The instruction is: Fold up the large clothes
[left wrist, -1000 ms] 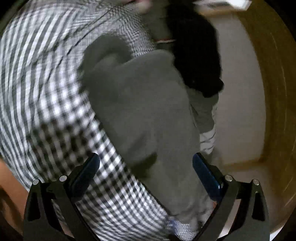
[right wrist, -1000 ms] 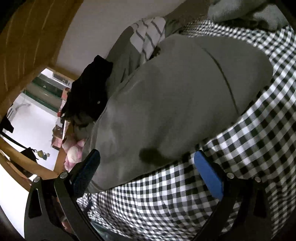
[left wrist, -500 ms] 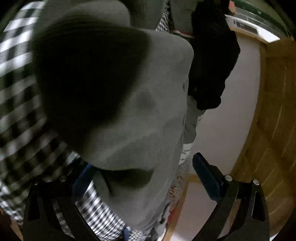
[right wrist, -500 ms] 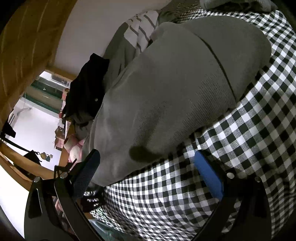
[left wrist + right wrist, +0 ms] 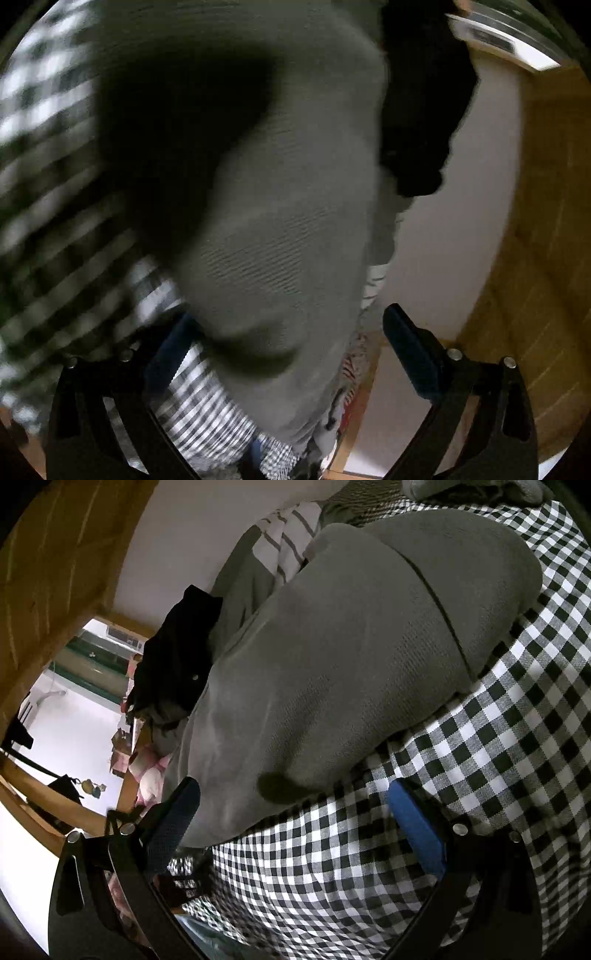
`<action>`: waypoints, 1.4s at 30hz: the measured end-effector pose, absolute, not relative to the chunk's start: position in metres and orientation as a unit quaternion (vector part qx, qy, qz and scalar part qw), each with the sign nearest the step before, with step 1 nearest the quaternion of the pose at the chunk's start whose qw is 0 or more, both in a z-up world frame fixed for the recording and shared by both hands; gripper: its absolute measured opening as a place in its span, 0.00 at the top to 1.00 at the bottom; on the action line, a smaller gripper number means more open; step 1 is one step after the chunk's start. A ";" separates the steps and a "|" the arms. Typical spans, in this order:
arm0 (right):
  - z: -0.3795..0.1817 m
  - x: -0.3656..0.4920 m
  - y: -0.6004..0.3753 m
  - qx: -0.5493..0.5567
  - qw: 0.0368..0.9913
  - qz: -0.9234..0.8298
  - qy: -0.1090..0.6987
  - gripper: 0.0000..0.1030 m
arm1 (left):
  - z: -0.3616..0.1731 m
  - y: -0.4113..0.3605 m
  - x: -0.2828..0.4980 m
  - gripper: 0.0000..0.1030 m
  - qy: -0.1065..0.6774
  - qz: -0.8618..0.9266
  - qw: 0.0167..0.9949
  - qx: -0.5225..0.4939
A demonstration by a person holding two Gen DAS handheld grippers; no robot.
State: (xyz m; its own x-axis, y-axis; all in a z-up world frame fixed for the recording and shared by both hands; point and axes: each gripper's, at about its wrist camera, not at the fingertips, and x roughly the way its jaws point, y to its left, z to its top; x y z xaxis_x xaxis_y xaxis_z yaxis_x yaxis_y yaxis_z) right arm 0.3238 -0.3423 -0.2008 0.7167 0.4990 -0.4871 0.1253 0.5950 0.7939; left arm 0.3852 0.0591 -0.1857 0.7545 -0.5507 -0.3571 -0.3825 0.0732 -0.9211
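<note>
**Grey knit garment on the checked cover, both grippers spread wide**

On the black-and-white checked bed cover [image 5: 498, 738] lies a grey knit garment [image 5: 351, 646], folded into a thick, rounded bundle with a dark seam line running across it. Beyond its far edge sit a white cloth with grey stripes [image 5: 288, 539] and a black garment [image 5: 177, 650], both against a pale wall; a wooden bed frame [image 5: 55, 561] curves along the left of the right wrist view.

The right gripper [image 5: 293, 808] hovers over the near edge of the grey bundle, jaws apart, blue pads on either side of the hem where it meets the checks.

The left gripper [image 5: 288, 343] is close up against the same grey knit garment [image 5: 288, 221], which fills much of its blurred view. Its jaws are apart too; the fabric hangs between them, and whether either pad touches it cannot be told. The black garment [image 5: 421, 110] shows beside it.
</note>
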 end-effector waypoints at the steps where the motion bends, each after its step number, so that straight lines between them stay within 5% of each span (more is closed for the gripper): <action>1: -0.201 0.324 -0.342 0.436 0.818 0.114 0.358 0.03 | -0.184 0.058 0.393 0.06 0.346 -0.069 0.644 -0.679; 7: -0.203 0.320 -0.345 0.450 0.815 0.115 0.347 0.03 | -0.189 0.062 0.422 0.07 0.369 -0.054 0.608 -0.701; 9: -0.205 0.318 -0.348 0.460 0.811 0.117 0.343 0.03 | -0.187 0.062 0.418 0.28 0.369 -0.051 0.611 -0.698; 10: -0.206 0.317 -0.349 0.462 0.809 0.118 0.343 0.03 | -0.189 0.061 0.415 0.57 0.366 -0.049 0.603 -0.707; 11: -0.206 0.316 -0.350 0.464 0.808 0.118 0.343 0.03 | -0.192 0.062 0.413 0.73 0.368 -0.047 0.594 -0.714; 19: -0.223 0.297 -0.359 0.592 0.736 0.132 0.300 0.03 | -0.156 0.059 0.443 0.76 0.334 -0.135 0.596 -0.717; 29: -0.215 0.340 -0.376 0.615 0.733 0.052 0.285 0.03 | -0.117 0.061 0.483 0.76 0.352 -0.141 0.643 -0.666; 30: -0.211 0.346 -0.386 0.613 0.743 0.042 0.265 0.05 | -0.115 0.061 0.488 0.76 0.357 -0.140 0.651 -0.655; 32: -0.209 0.365 -0.403 0.607 0.749 0.032 0.263 0.26 | -0.114 0.061 0.494 0.76 0.371 -0.135 0.670 -0.629; 33: -0.214 0.376 -0.409 0.609 0.740 0.021 0.286 0.57 | -0.121 0.054 0.483 0.76 0.378 -0.134 0.677 -0.617; 36: -0.210 0.397 -0.417 0.574 0.751 0.032 0.325 0.64 | -0.124 0.053 0.491 0.76 0.401 -0.121 0.714 -0.561; 42: -0.214 0.402 -0.413 0.539 0.763 0.055 0.351 0.62 | -0.133 0.038 0.506 0.76 0.413 -0.101 0.776 -0.466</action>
